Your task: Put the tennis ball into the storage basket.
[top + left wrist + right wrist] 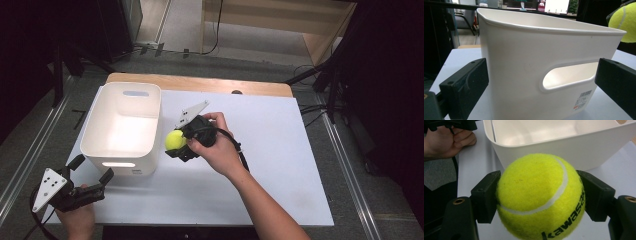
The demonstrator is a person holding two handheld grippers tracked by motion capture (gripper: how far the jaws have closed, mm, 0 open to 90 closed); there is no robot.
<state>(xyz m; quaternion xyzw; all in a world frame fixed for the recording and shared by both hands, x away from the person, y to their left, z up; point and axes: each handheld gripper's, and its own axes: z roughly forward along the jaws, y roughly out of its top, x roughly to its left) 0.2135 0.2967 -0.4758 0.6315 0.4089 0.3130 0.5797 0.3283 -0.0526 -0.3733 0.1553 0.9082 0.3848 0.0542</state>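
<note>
The right tool (179,144) clamps a tennis ball (175,140) across its middle, just beside the white bin (121,129); light, springy, fuzzy (so unlikely to slip). The left tool (87,176) gapes empty near the bin.

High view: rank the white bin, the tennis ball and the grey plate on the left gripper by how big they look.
1. White bin, by far the largest.
2. Grey plate on the left gripper.
3. Tennis ball, partly hidden by the right gripper, so its rank below the plate is unsure.
</note>
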